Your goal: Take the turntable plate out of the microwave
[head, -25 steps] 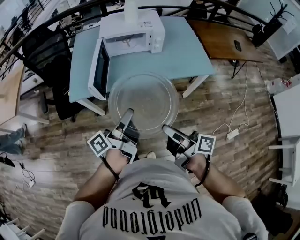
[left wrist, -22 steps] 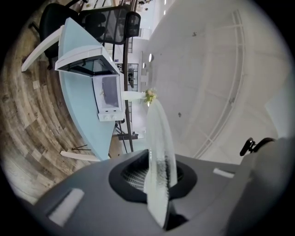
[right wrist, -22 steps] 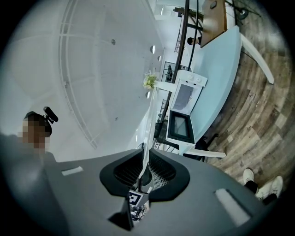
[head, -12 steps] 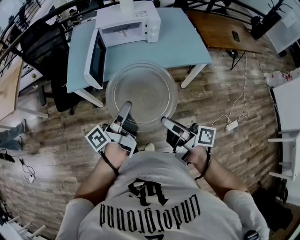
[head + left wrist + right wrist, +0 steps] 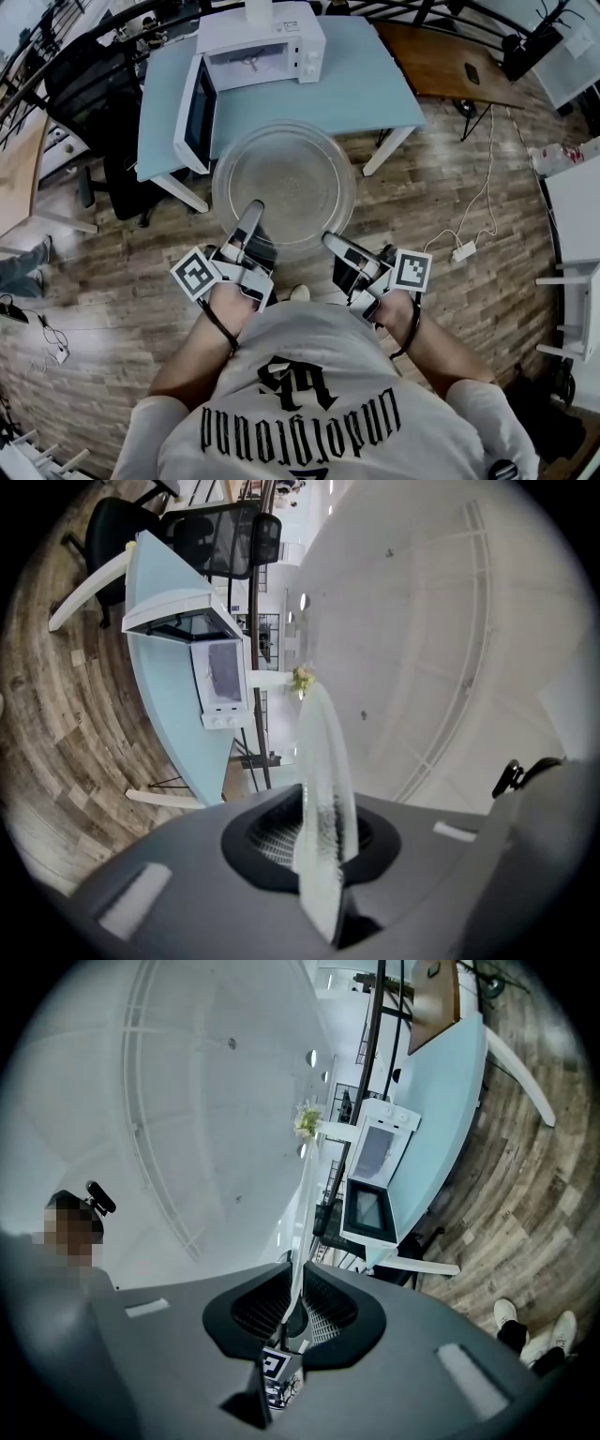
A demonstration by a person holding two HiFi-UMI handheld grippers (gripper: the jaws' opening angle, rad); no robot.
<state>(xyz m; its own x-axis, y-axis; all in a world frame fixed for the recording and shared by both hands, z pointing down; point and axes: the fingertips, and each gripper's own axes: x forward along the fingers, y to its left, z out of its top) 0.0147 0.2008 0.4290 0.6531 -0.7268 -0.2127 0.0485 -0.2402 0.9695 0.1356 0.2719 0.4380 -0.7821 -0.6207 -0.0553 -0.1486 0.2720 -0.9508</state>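
The round clear glass turntable plate (image 5: 284,181) hangs level in the air over the wooden floor, in front of the table. My left gripper (image 5: 253,212) is shut on its near-left rim and my right gripper (image 5: 330,243) is shut on its near-right rim. In the left gripper view the plate (image 5: 323,789) stands edge-on between the dark pads. In the right gripper view the plate's thin edge (image 5: 302,1232) runs up from between the pads. The white microwave (image 5: 260,45) sits on the light blue table (image 5: 366,84) with its door (image 5: 199,112) swung open to the left and its cavity bare.
A black office chair (image 5: 89,94) stands left of the table. A brown wooden desk (image 5: 441,66) with a phone lies behind at the right. A white power strip and cable (image 5: 462,251) lie on the floor to the right. White furniture (image 5: 574,216) edges the right side.
Both grippers with the plate have drawn back a little from the microwave and table. The grip on the rim looks the same.
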